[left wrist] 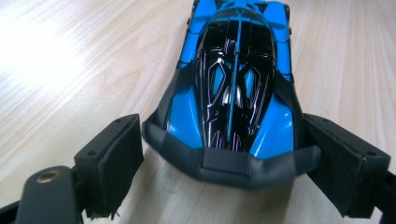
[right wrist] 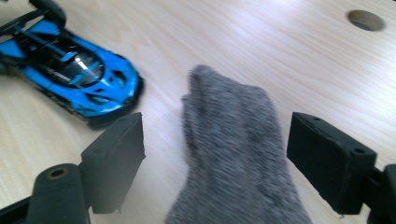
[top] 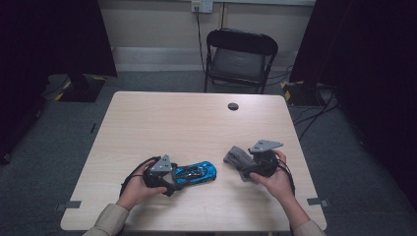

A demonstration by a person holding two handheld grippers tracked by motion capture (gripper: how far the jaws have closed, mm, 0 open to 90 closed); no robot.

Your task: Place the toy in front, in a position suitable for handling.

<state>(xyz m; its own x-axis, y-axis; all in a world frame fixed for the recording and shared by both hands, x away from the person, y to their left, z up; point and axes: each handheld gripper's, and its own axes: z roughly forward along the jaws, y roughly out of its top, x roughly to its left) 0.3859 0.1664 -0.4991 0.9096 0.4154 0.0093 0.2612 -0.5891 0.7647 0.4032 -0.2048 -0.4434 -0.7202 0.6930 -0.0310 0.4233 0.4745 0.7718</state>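
On the pale wooden table [top: 162,118], near the front edge, the left gripper [top: 173,181] sits at 9 o'clock of the glossy blue-and-black toy sports car [top: 196,173], whose long axis runs 9 to 3 across the table with one end pointing into the gripper. From the left gripper view the car [left wrist: 236,79] lies dead ahead at 12 o'clock with its dark bumper end between the jaws; the right pad looks to touch the car's flank, the left pad stands just off it, so a half-wide straddle, not a firm clamp. At 3 o'clock of the car, near it, lies the grey knitted sock [top: 236,157], under the right gripper [top: 250,173]. That gripper's own view shows the sock [right wrist: 236,149] running 6 to 12 between wide-open jaws, both pads clear of it. The high view hides both gaps but gives the layout: left hand nearer the car, right nearer the sock.
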